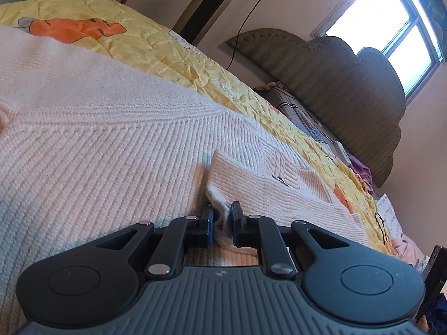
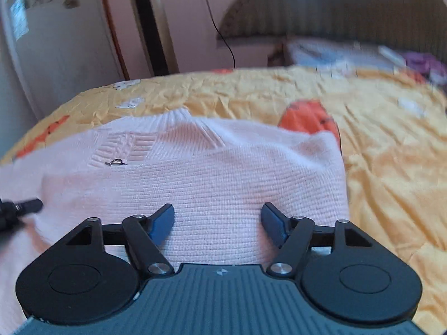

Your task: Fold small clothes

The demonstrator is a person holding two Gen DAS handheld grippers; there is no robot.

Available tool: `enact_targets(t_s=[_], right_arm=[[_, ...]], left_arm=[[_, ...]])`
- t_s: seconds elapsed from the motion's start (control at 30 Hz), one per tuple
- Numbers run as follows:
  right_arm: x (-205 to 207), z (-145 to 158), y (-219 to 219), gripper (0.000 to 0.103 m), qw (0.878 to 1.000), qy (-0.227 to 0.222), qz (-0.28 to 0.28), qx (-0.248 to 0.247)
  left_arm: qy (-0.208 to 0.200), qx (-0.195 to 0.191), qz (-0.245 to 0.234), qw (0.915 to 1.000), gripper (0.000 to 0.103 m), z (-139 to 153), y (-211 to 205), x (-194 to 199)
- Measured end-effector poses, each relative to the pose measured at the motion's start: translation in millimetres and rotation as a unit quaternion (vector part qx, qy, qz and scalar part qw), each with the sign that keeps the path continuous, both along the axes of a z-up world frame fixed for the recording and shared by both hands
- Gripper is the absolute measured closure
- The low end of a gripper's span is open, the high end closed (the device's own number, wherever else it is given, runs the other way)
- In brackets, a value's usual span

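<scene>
A small pale pink knit sweater [image 1: 97,139] lies flat on a yellow bedspread [image 1: 173,53]. My left gripper [image 1: 222,216] is shut on a bunched edge of the sweater, low over the knit. In the right wrist view the sweater [image 2: 209,176] lies in front with its collar away from me and a small dark embroidered mark at left. My right gripper [image 2: 218,217] is open and empty just above the near part of the sweater. The tip of the left gripper [image 2: 25,206] shows at the left edge.
The yellow bedspread [image 2: 391,167] with orange cartoon prints extends right and beyond the sweater. A grey-green padded headboard [image 1: 349,89] stands at the far end, with pillows and loose clothes [image 1: 360,170] beside it. A white cabinet [image 2: 56,55] stands at left and a black cable [image 2: 220,36] hangs down the wall.
</scene>
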State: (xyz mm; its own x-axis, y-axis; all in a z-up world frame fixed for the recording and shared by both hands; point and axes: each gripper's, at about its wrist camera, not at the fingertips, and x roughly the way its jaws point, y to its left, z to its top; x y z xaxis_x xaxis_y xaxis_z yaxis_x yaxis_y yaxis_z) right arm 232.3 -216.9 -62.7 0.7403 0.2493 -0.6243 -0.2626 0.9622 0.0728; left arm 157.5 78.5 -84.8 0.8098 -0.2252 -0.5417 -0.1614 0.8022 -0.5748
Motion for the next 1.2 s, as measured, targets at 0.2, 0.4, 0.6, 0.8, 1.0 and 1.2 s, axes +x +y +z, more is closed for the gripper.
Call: enact_targets(t_s=[0.2, 0.4, 0.6, 0.8, 1.0, 1.2], right_arm=[[-7.5, -1.4, 11.8, 0.012, 1.0, -0.011, 0.006, -0.027], [-9.5, -3.0, 15.0, 0.011, 0.999, -0.015, 0.004, -0.038], [-9.2, -3.7, 16.2, 0.011, 0.999, -0.016, 0.004, -0.037], [-8.9, -3.5, 16.0, 0.01, 0.999, -0.016, 0.003, -0.037], [-9.1, -3.5, 16.0, 0.01, 0.999, -0.016, 0.004, -0.036], [-9.1, -3.4, 15.6, 0.01, 0.999, -0.016, 0.004, -0.036]], left_arm=[[0.012, -0.028, 0.01, 0.9995, 0.089, 3.2, 7.5, -5.6], [-0.042, -0.108, 0.124, 0.9854, 0.055, 37.0, 66.1, -74.4], [-0.07, -0.152, 0.394, 0.9038, 0.032, 53.7, 181.9, -154.7], [-0.037, -0.228, 0.453, 0.8613, 0.032, 29.3, 249.7, -167.6], [-0.017, -0.198, 0.459, 0.8662, 0.054, 23.2, 263.8, -139.7], [0.017, -0.139, 0.464, 0.8745, 0.093, 27.1, 266.3, -110.3]])
